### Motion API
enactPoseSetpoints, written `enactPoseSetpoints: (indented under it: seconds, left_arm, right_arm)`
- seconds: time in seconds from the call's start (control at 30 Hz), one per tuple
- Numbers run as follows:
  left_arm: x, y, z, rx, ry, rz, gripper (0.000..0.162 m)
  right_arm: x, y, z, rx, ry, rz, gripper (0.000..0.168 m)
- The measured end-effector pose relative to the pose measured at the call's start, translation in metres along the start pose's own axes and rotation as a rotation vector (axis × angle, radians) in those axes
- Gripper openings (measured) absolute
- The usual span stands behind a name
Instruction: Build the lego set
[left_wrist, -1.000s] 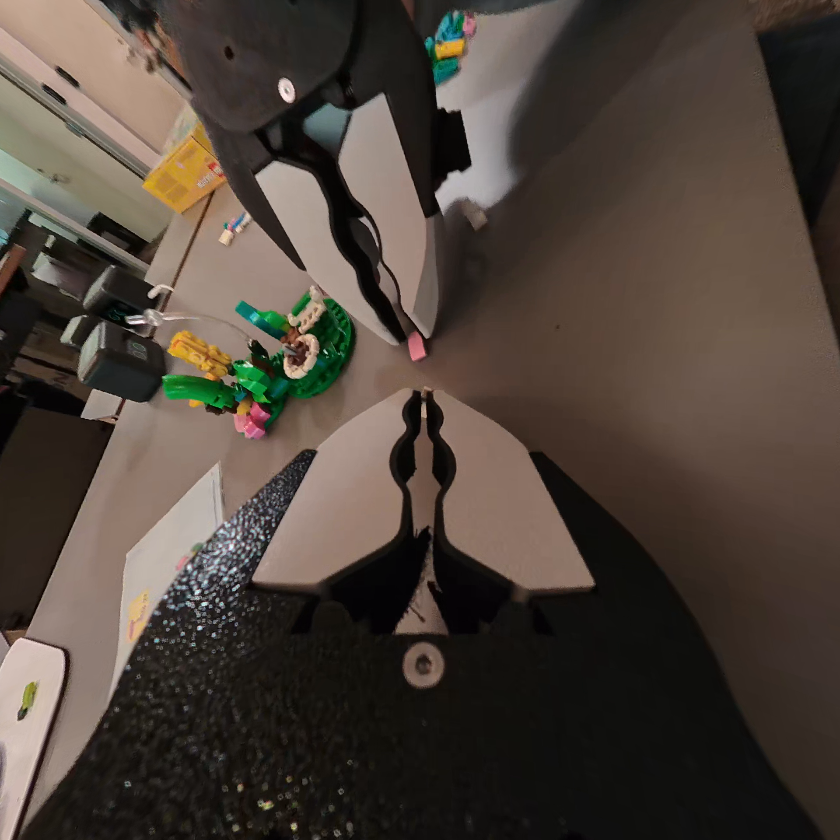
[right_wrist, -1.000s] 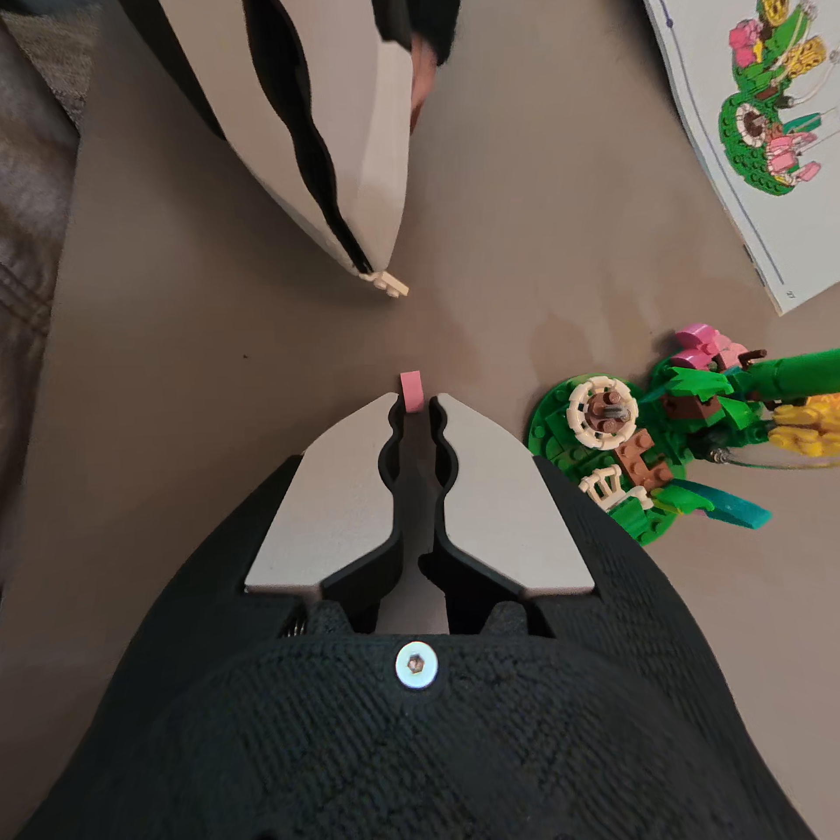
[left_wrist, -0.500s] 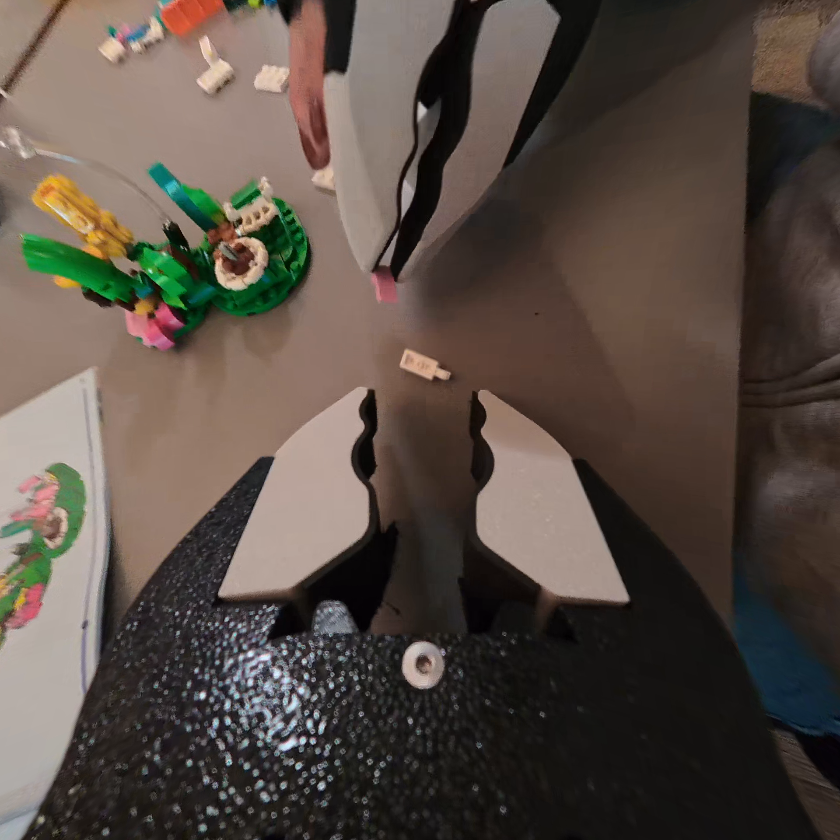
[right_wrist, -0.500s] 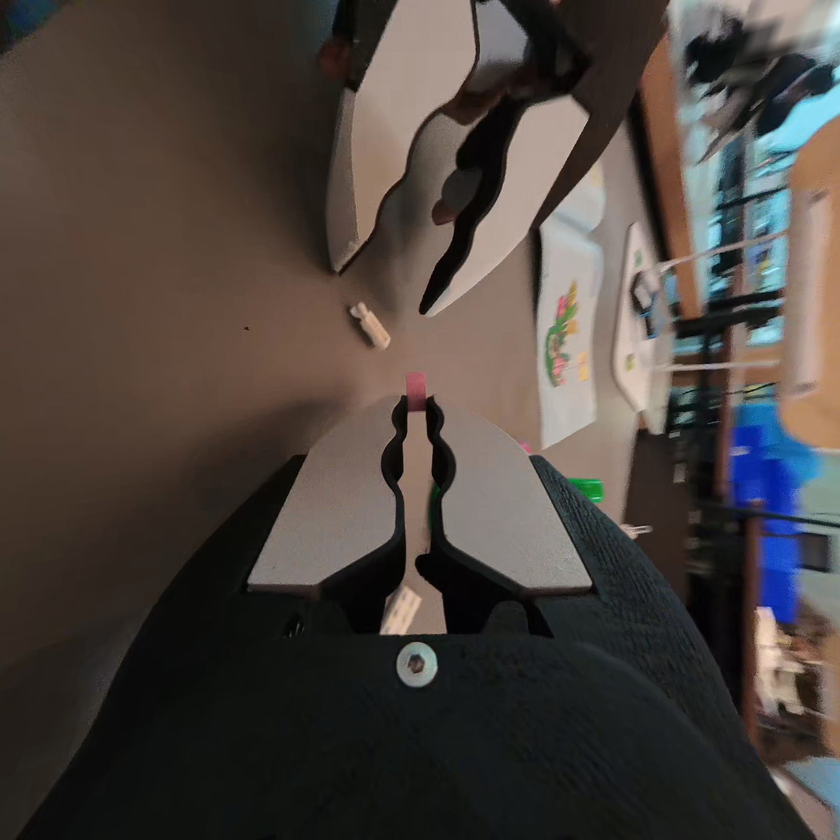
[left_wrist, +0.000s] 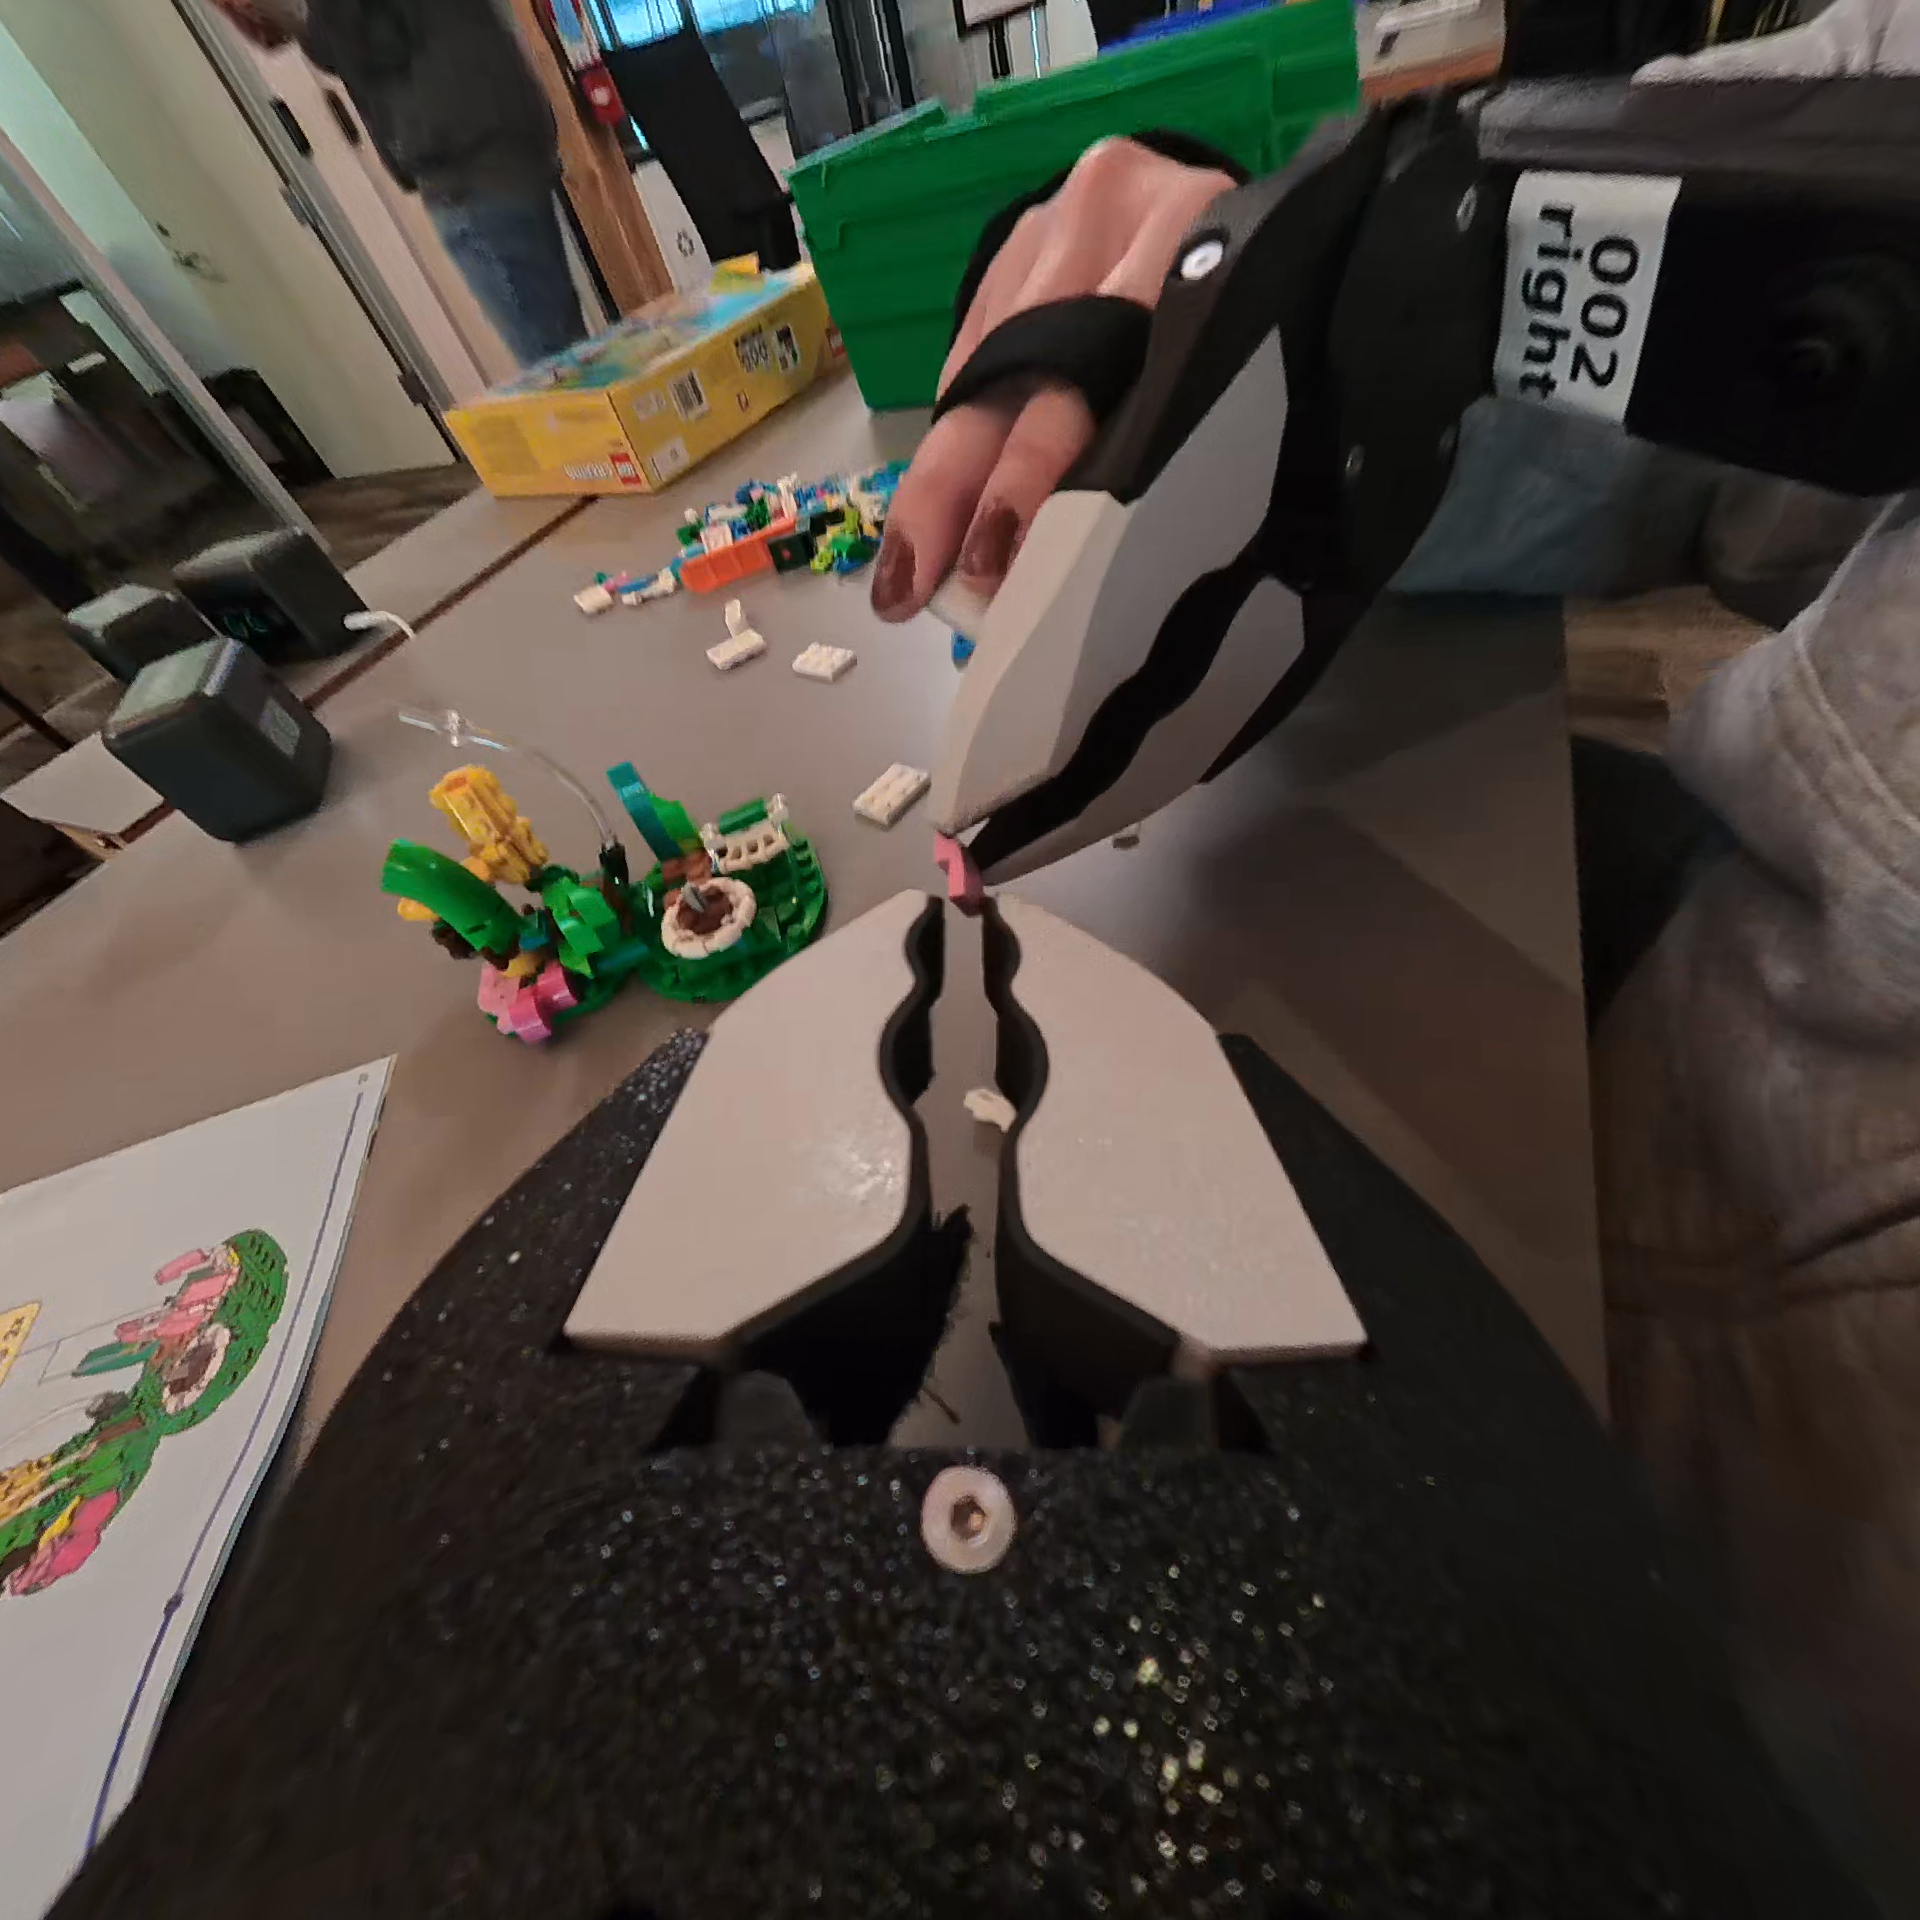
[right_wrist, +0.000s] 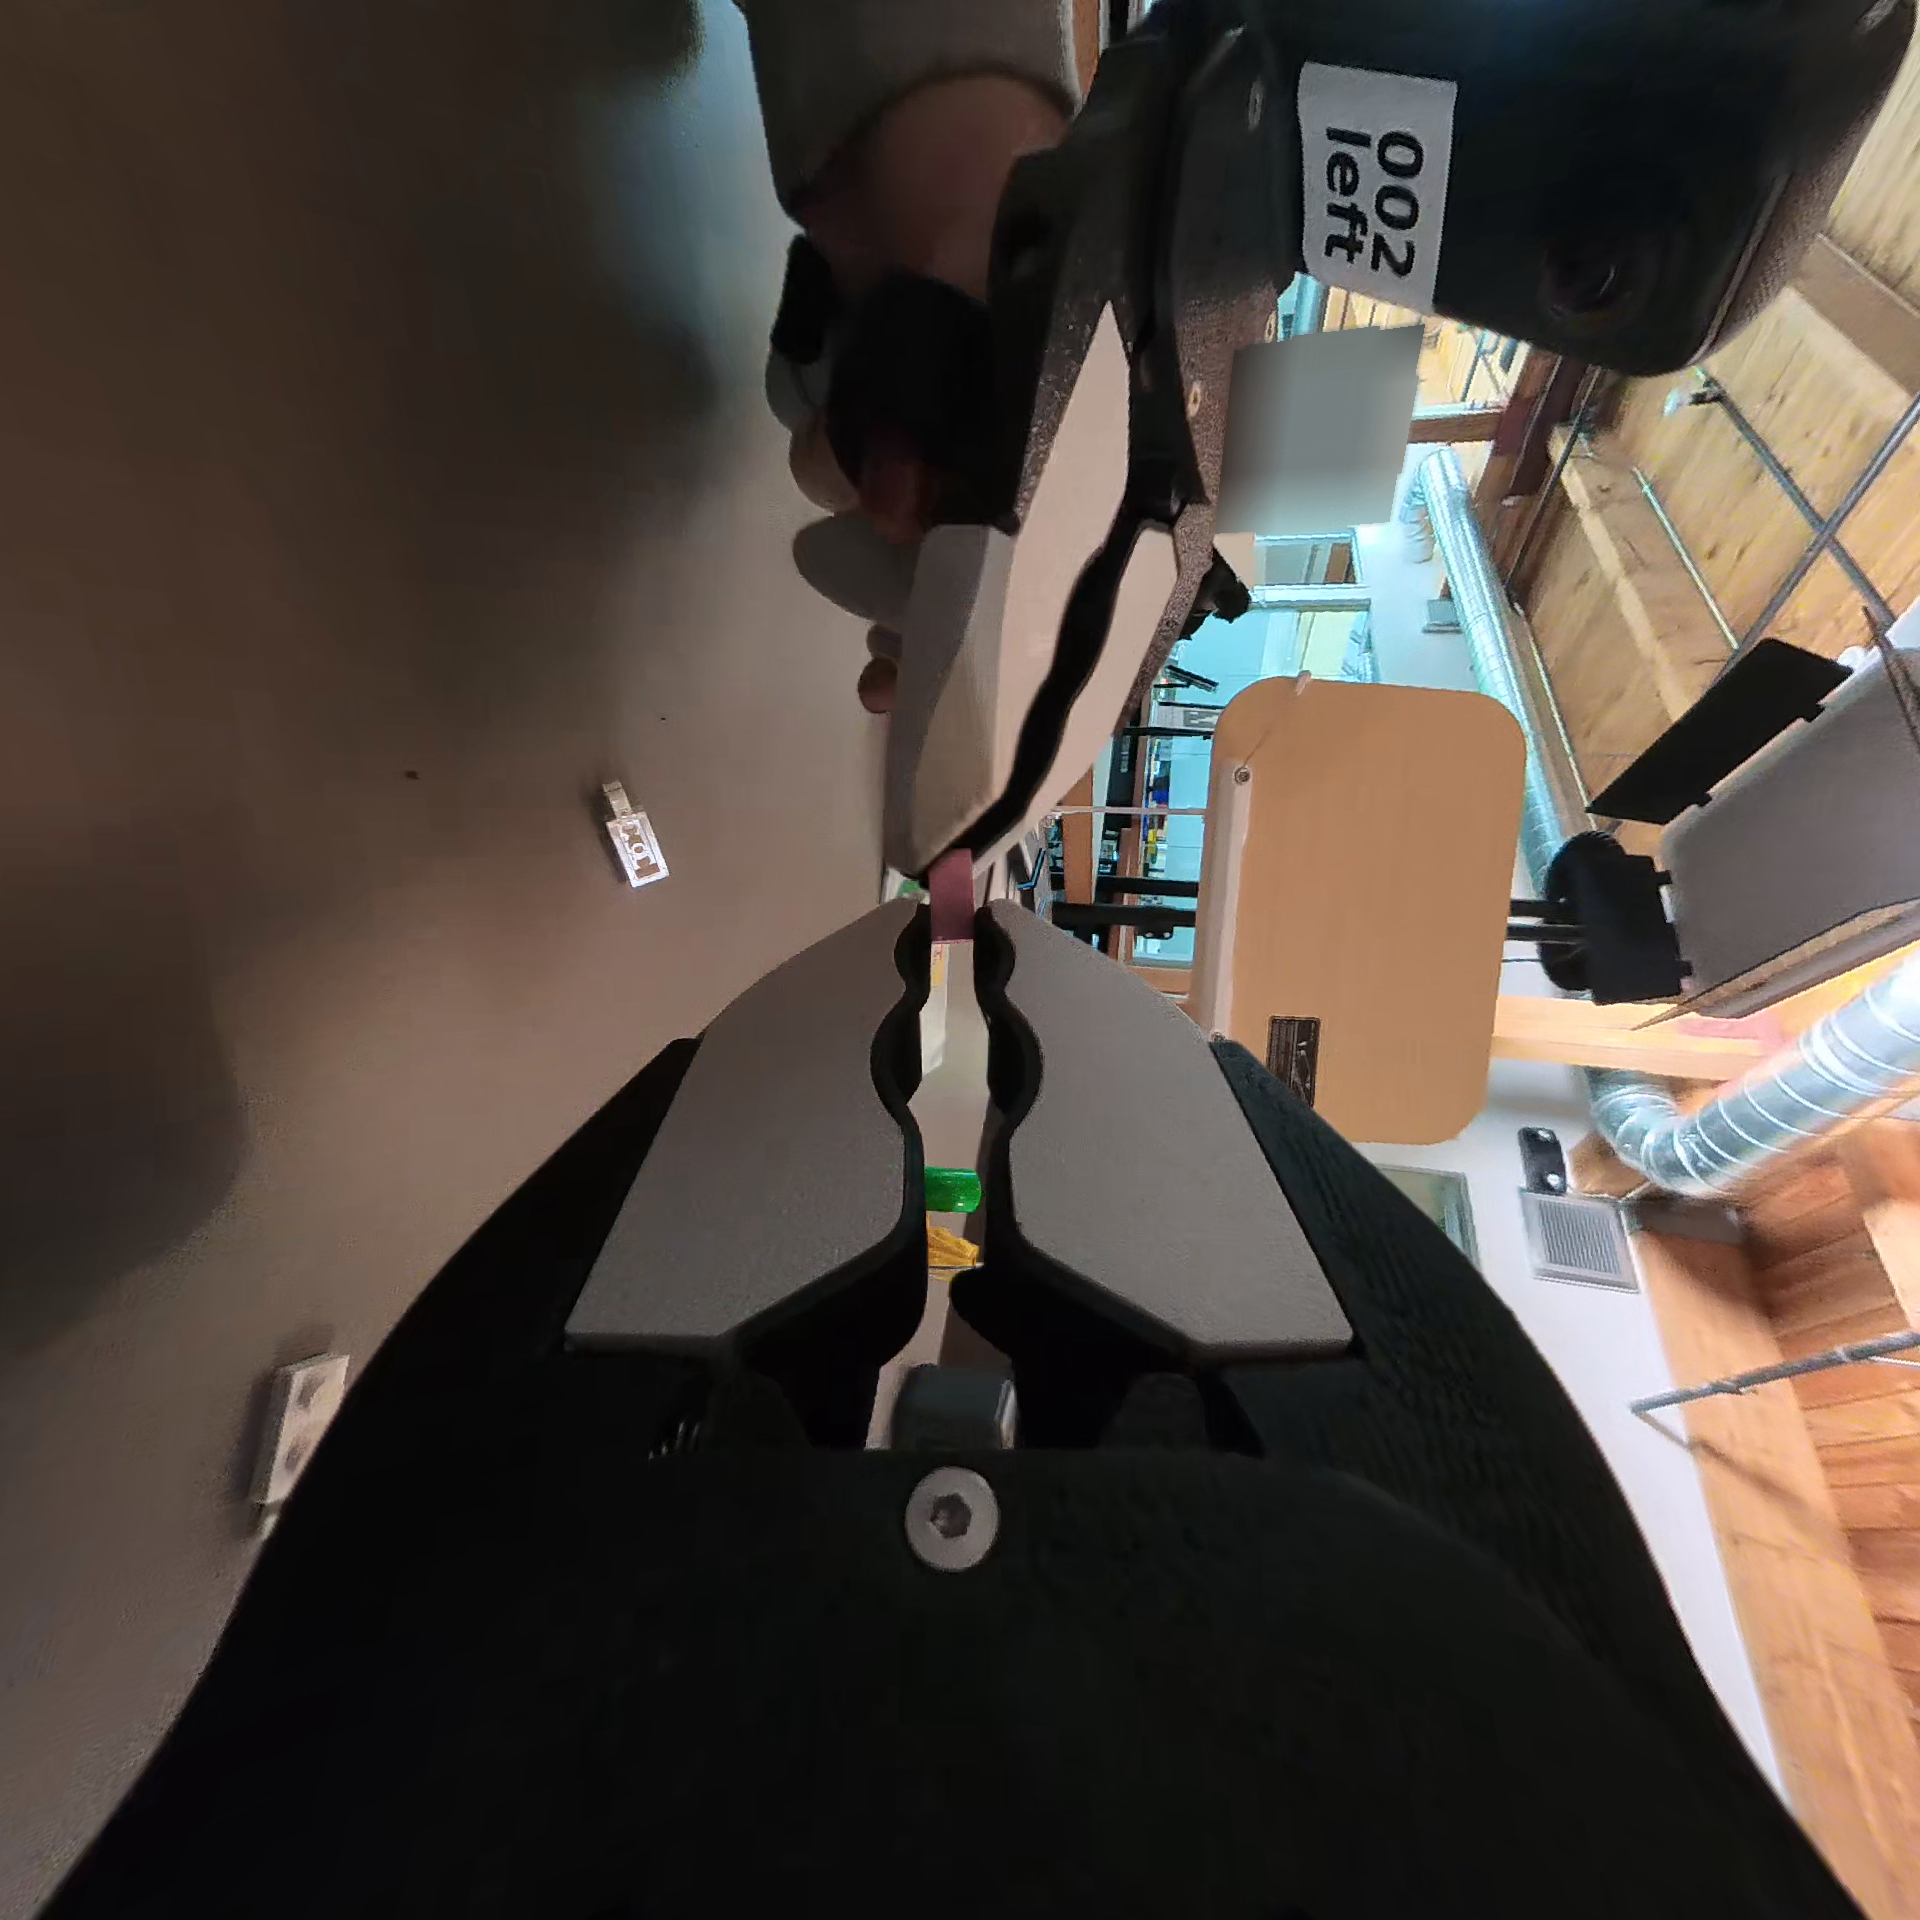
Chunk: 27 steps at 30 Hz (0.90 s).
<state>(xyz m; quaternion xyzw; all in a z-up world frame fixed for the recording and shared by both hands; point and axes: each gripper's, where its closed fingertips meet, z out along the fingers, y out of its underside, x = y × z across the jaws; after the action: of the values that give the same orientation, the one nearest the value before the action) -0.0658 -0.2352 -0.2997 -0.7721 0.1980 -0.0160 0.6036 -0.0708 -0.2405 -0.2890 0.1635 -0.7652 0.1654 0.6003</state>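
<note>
Just then the grey table (left_wrist: 1299, 935) carried everything, with a green bin (left_wrist: 935, 239) and a yellow box (left_wrist: 644, 416) at its far side and a pile of loose bricks (left_wrist: 779, 530) in front of them. An instruction sheet (left_wrist: 156, 1299) lay at the near left. The half-built garden model (left_wrist: 623, 894), green base with yellow and pink blooms, stood left of centre.

Above the table the two grippers met tip to tip. The right gripper (right_wrist: 948, 920) had its jaws pressed together on a small pink piece (right_wrist: 951, 899), which stuck out past its fingertips. The left gripper (left_wrist: 964, 914) had its jaws drawn nearly together, a narrow gap between them, and the pink piece sat right at their tips; I could not tell whether they were actually squeezing it.

A small cream clip piece (right_wrist: 632, 840) lay on the table beneath and beside the grippers, touched by neither. A few white plates (left_wrist: 891, 795) lay just beyond the right gripper.
</note>
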Motion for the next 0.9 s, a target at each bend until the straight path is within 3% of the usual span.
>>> enactPoseSetpoints:
  seconds: [0.03, 0.2, 0.27, 0.4, 0.47, 0.57, 0.9]
  left_arm:
    - [0.0, -0.003, 0.0, 0.015, -0.002, 0.0, 0.005]
    - [0.005, -0.006, 0.002, 0.046, 0.011, 0.034, 0.003]
    - [0.002, -0.004, 0.003, 0.033, -0.042, 0.079, 0.002]
    - [-0.01, 0.005, 0.008, -0.056, -0.174, 0.128, 0.002]
    - [-0.007, 0.011, 0.012, -0.096, -0.167, 0.115, 0.002]
    - [0.001, 0.02, 0.022, -0.168, -0.101, 0.02, 0.002]
    - [0.029, 0.009, 0.029, -0.13, 0.066, 0.034, 0.003]
  right_arm:
    - [0.0, 0.0, -0.001, 0.0, 0.001, -0.005, 0.007]
    - [0.001, 0.0, -0.004, -0.004, 0.005, 0.009, 0.007]
    - [-0.001, 0.005, -0.006, -0.026, -0.017, 0.114, 0.009]
    - [-0.011, 0.025, -0.01, -0.103, -0.166, 0.692, 0.014]
    - [-0.01, 0.028, -0.011, -0.111, -0.219, 0.964, 0.014]
    - [-0.019, 0.026, -0.018, -0.125, -0.348, 1.134, 0.014]
    - [-0.035, 0.004, -0.03, -0.066, -0.545, 0.971, 0.01]
